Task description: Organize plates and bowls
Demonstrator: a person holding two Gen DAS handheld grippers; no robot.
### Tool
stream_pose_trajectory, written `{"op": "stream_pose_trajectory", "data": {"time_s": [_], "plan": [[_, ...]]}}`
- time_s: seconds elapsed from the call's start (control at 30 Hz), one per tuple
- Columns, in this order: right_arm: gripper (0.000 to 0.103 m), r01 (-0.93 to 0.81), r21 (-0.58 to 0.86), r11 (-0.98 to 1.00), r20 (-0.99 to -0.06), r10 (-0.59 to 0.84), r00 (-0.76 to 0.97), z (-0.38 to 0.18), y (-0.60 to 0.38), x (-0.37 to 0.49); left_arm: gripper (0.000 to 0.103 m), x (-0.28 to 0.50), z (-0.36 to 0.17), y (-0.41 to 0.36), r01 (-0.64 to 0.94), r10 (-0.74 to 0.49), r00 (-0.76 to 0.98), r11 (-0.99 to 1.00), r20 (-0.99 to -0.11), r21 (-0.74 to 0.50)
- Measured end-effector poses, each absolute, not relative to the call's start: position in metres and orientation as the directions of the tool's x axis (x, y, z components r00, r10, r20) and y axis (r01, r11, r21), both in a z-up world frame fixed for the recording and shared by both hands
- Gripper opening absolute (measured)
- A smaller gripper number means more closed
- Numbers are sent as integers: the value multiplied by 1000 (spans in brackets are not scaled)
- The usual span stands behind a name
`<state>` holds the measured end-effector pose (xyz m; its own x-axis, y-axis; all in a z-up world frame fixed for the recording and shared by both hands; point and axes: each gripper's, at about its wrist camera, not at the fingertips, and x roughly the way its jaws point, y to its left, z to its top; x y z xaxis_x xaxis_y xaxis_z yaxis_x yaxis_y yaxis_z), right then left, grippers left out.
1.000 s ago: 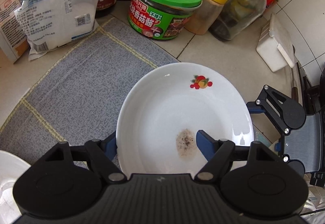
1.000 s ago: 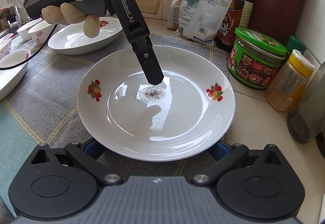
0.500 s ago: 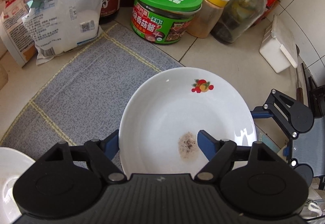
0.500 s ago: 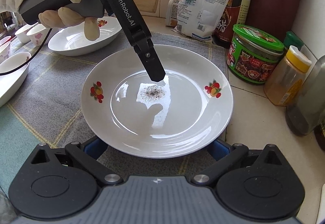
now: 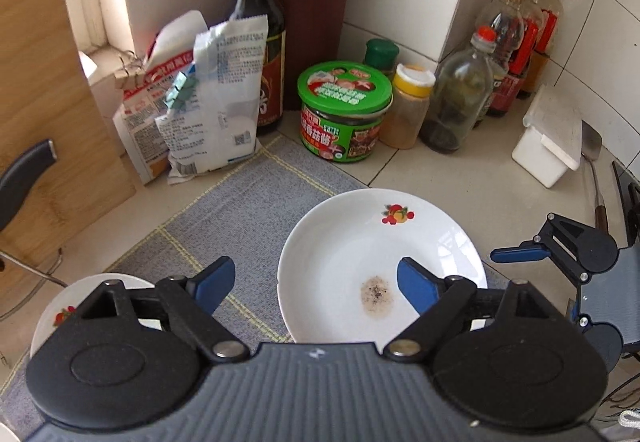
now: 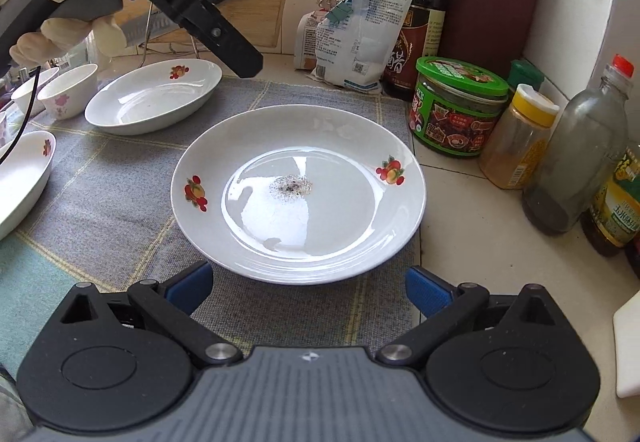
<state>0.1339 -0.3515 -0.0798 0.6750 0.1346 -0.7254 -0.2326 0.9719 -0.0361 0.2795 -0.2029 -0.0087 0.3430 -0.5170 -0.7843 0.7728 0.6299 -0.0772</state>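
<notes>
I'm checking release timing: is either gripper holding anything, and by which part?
Nothing is held. The left gripper and right gripper are open, clear of the white fruit-print plate.

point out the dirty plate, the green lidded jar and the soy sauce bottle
dirty plate (image 6: 340,238), right wrist view, on the bare white inner slope near its front rim
green lidded jar (image 6: 460,79), right wrist view, on the green lid
soy sauce bottle (image 5: 256,7), left wrist view, on the dark shoulder below the red neck label
</notes>
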Motion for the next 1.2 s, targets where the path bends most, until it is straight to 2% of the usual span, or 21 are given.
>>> {"op": "stream_pose_trajectory", "data": {"time_s": [0.13,0.27,0.57,0.83,0.97,1.2], "plan": [[103,-238,-58,970,-699,131,703,-67,-346,126,92,253,13,-181,751,-539,430,659,-724,-44],[103,-285,-43,958,-665,185,723,-58,-333,121,96,226,28,-157,711,-547,509,703,-665,-34],[103,-454,-20,891,-648,334,684,-62,-290,126,98,165,30,-100,549,-452,650,835,-610,-34],[103,-644,13,765,-667,487,565,-72,-246,137,98,129,3,-53,273,-279,718,956,-638,-111],[103,-714,18,699,-682,531,503,-80,-223,140,98,114,-9,-29,146,-172,728,985,-663,-96],[103,-772,25,636,-712,553,433,-96,-181,133,98,118,-21,11,87,-125,696,992,-707,-90]]}}
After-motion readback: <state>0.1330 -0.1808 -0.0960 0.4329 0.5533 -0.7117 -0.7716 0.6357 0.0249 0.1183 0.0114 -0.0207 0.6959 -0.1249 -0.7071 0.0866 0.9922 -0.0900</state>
